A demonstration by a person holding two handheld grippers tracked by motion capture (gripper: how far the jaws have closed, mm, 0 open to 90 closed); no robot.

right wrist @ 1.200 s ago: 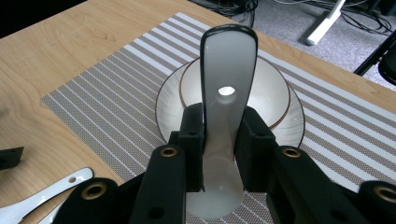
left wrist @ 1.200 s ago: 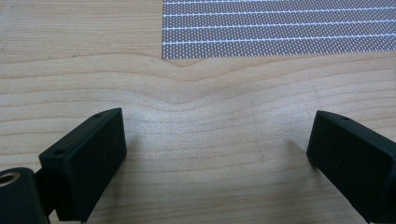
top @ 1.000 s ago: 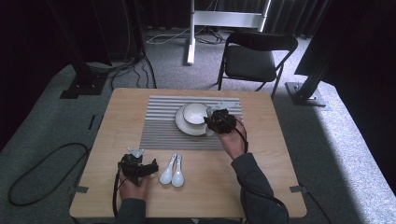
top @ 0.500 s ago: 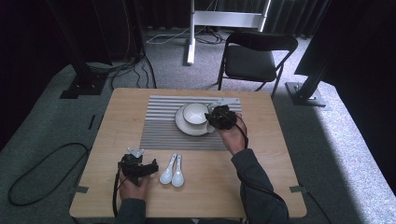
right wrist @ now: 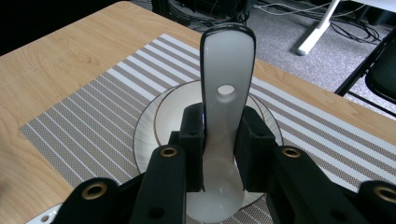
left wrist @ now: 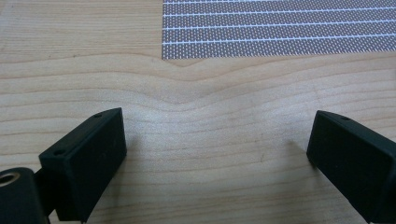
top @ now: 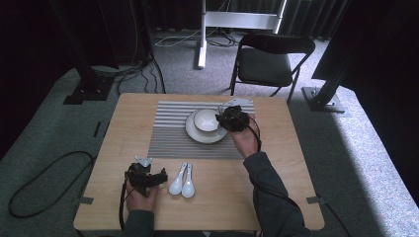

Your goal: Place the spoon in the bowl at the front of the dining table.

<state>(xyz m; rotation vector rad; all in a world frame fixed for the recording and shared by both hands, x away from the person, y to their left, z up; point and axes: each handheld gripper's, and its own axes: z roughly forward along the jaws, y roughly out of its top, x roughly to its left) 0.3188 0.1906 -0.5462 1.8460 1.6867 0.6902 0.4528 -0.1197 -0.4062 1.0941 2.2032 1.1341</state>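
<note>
**Right gripper shifted slightly at the bowl, spoon clamped; left gripper idle and spread**

Since a second ago the right gripper (top: 233,118) has edged a touch toward the bowl (top: 206,120); left gripper (top: 146,177) has not moved, nor have the loose spoons.

Right jaws: clenched on a white ceramic spoon (right wrist: 227,93), pads pressing its handle from both sides. Handle end, with a small hole, sticks up past the jaws; scoop end sits below them toward the camera. Beyond the jaws lie the white plate (right wrist: 148,128) with a thin brown ring and the striped placemat (right wrist: 93,116) under it. High view: right gripper is just beside the bowl, which sits on the plate (top: 197,134) on the placemat (top: 168,138). Cannot tell if the held spoon touches the bowl.

Left jaws: released, spread wide, nothing between them but bare wood tabletop (left wrist: 210,121). Placemat edge (left wrist: 280,32) lies ahead of them. High view: left gripper rests low on the tabletop (top: 286,163), well apart from the plate. Two white spoons (top: 182,180) lie side by side just beside its jaws, touching or nearly so, handles pointing toward the placemat.

Farther out: black folding chair (top: 269,61) behind the tabletop, cables on grey carpet (top: 49,143).
</note>
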